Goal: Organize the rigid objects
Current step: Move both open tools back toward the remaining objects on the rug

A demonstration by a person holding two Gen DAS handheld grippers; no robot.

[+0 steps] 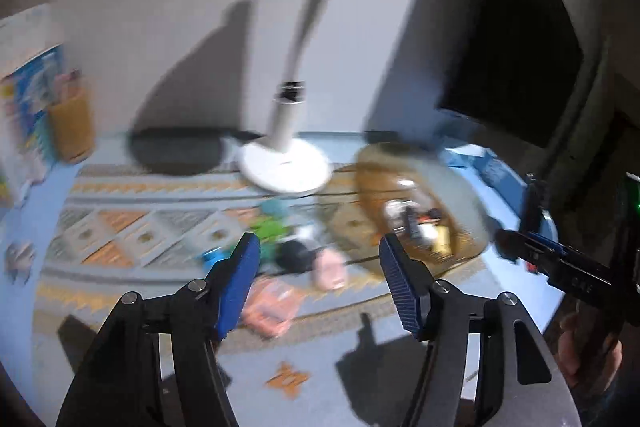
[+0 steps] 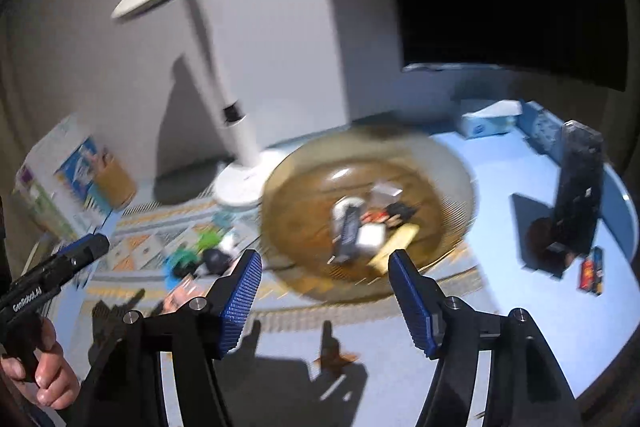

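Both grippers hang over the worktop (image 2: 500, 187) with jaws parted and nothing between the blue pads. Left gripper (image 1: 320, 247) points at the loose pile (image 1: 288, 251) on the patterned mat (image 1: 132, 227); right gripper (image 2: 325, 261) points at the near rim of the brown bowl (image 2: 452, 187). No earlier frame is given, so only this released state can be told.

Motion blur smears both views. The pile, lying on the mat between the lamp (image 1: 286, 163) base and the worktop's near edge, reads only as patches of green, black, white, pink and orange; single items there cannot be named. The bowl sits right of the lamp base, toward the worktop's middle, and holds several small things (image 2: 360, 227): a dark bar, a white block, a tan strip, something red. What they are is hard to make out.

At the left edge stands a printed box (image 2: 60, 171) with a tan cup (image 2: 116, 179) just beside it, both blurred. At the right edge a dark upright slab (image 2: 578, 187) stands on a stand, with a small red and black pack (image 2: 591, 273) near it. A tissue box (image 2: 488, 119) sits at the far right corner. A black screen (image 1: 520, 47) is cut off by the frame.

A hand (image 2: 44, 367) on the left gripper's handle shows partly at the right wrist view's lower left.
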